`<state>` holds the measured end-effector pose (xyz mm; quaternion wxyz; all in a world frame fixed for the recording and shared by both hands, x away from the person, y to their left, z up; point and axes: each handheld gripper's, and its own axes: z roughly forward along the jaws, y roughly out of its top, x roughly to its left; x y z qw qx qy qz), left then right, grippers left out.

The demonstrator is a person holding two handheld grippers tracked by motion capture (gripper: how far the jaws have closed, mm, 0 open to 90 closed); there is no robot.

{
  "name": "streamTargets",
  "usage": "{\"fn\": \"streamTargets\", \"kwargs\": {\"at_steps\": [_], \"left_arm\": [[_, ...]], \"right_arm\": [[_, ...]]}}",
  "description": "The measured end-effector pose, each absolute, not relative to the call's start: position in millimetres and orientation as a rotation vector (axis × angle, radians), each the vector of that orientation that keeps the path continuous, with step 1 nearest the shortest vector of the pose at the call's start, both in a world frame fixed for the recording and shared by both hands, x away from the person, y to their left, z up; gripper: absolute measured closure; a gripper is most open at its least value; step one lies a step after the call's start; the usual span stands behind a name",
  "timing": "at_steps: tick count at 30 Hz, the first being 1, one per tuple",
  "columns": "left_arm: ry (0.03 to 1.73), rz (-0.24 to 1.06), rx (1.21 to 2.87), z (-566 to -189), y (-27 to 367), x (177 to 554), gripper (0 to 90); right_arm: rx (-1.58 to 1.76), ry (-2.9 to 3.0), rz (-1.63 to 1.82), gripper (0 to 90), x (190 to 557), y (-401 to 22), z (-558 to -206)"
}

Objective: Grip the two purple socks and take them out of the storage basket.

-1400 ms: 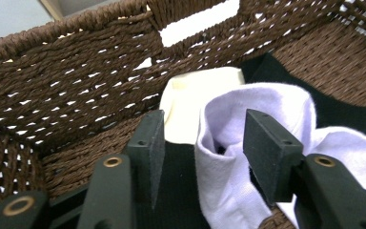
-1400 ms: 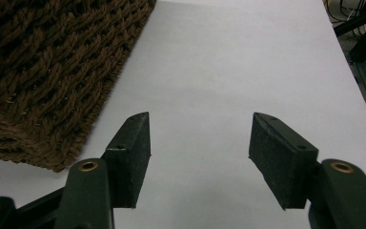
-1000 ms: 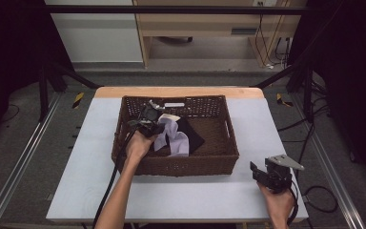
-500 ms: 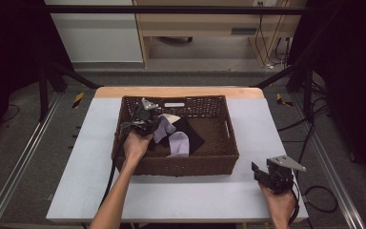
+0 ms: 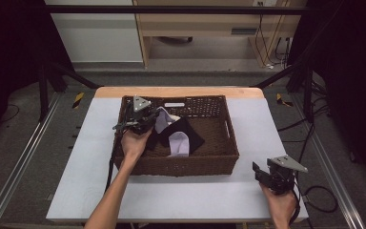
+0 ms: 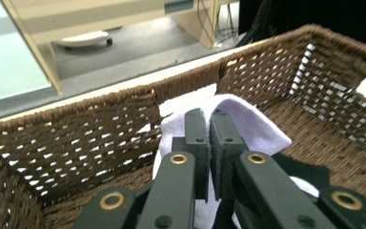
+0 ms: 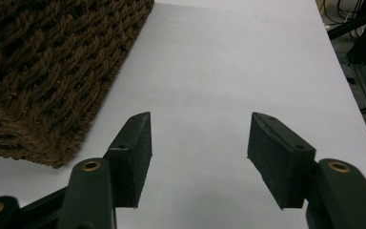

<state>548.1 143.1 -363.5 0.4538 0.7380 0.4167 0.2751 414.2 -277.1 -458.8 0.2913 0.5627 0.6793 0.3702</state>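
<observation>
Already clamped on the white cloth (image 6: 248, 124) inside the basket (image 5: 228, 138), the left tongs (image 6: 208, 129) could drag the black garment (image 5: 190, 136) along, while the right tongs (image 7: 198, 157) gape idle.

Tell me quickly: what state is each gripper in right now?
Left gripper: closed on the white cloth in the wicker basket.
Right gripper: open, holding nothing.

The basket (image 5: 221, 164) at the centre of the high view is rough, dark brown woven wicker, matt. The white sock (image 6: 248, 121) looks like soft knitted cloth; the black cloth (image 5: 190, 135) beside it is matt. The table (image 7: 228, 62) has a smooth, matt white top. The left gripper (image 6: 209, 138) has matt black plastic jaws with glossy brass-coloured rivets.
</observation>
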Motion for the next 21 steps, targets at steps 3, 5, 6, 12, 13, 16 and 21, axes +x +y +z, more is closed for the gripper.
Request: {"fn": "streamTargets", "kwargs": {"at_steps": [3,5,6,12,13,16,21], "left_arm": [[1.01,0.688,1.793,-358,146,543,86.5],[0.995,0.671,1.771,-353,149,538,86.5],[0.988,0.668,1.758,-350,150,535,86.5],[0.919,0.666,1.702,-333,160,514,86.5],[0.906,0.655,1.693,-331,161,511,86.5],[0.878,0.656,1.68,-325,164,500,86.5],[0.851,0.662,1.662,-319,171,486,86.5]], "right_arm": [[1.5,1.81,0.99,41.1,414,-277,-458],[1.499,1.812,0.991,41.1,414,-277,-458],[1.499,1.813,0.988,41.1,414,-277,-459],[1.493,1.804,0.992,41.6,413,-279,-458],[1.504,1.801,0.996,42.0,413,-279,-458],[1.498,1.804,0.997,45.6,412,-280,-457],[1.473,1.819,1.006,56.7,411,-280,-458]]}}
